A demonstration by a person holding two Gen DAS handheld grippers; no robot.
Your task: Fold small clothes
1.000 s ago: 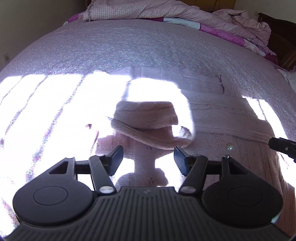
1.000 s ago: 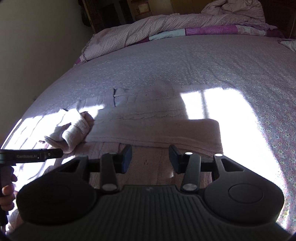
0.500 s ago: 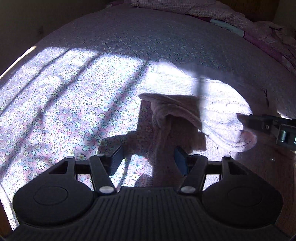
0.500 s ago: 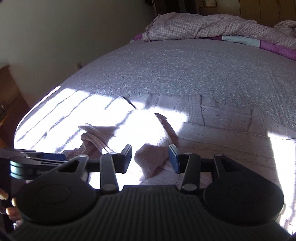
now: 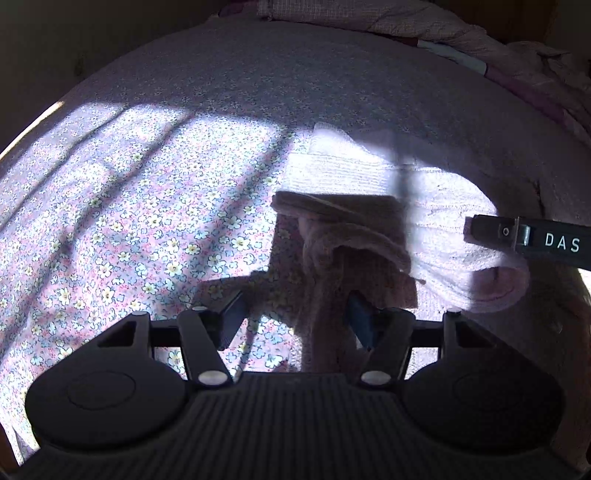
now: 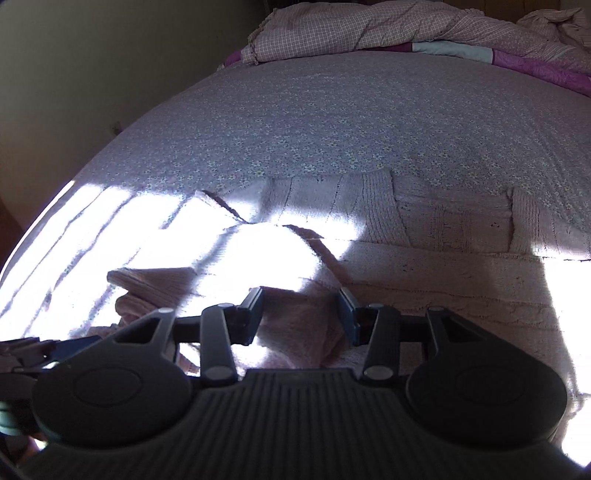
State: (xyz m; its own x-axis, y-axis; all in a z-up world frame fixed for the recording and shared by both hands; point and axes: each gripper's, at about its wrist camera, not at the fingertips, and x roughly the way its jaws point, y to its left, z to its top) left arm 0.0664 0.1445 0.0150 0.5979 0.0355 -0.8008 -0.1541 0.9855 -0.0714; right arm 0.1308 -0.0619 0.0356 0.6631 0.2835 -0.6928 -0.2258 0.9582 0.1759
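A pale pink knitted sweater lies flat across the floral bedsheet, partly in bright sun. Its left sleeve is bunched and folded over, the cuff end toward me. My left gripper hangs open over that sleeve; the knit runs beside its right finger, with sheet showing under the rest of the gap. My right gripper stands open, its fingers on either side of a raised fold of the sleeve. In the left wrist view, the right gripper's finger pokes in over the sunlit knit.
A crumpled checked quilt with a purple band lies along the far side of the bed. The bed's left edge drops off toward a wall. Part of the left gripper shows at the lower left of the right wrist view.
Both grippers have moved left along the sweater. The right one went from over the body to the bunched sleeve. The left view now takes in mostly floral sheet. Neither jaw has changed its width.
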